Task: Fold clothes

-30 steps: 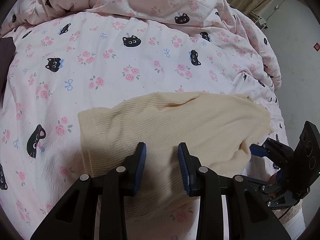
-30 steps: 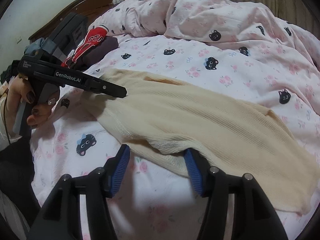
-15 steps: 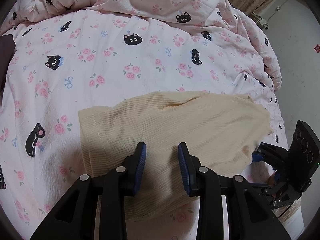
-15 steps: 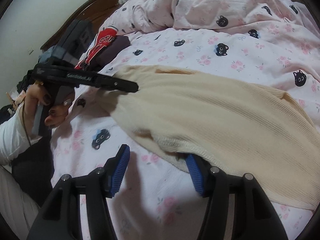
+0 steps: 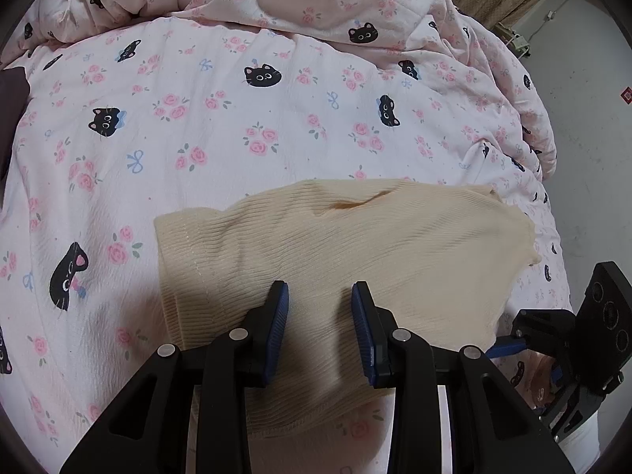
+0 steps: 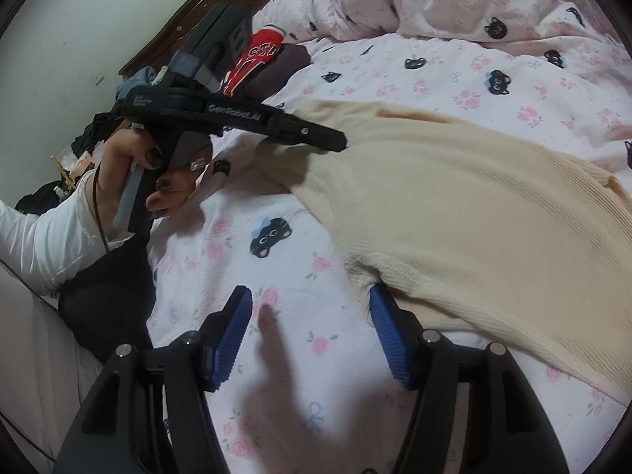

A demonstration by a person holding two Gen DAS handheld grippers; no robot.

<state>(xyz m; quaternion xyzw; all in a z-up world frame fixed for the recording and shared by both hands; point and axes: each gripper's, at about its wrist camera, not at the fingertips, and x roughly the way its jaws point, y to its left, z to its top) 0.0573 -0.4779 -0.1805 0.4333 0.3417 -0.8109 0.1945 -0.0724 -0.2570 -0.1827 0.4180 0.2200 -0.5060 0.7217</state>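
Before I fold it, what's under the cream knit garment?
The cream knit garment lies flat on the pink cat-print bedding, which shows all around it. Whatever sits directly beneath is covered; no lump suggests anything hidden.

Dim indoor light, soft shadows, fisheye vignette, slight blur.

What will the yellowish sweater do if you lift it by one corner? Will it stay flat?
Probably not. The sweater looks like soft ribbed knit that already sags and creases on the bedspread, so it would likely droop and hang. It seems thin, so probably light. Its knit texture should grip, not slide.
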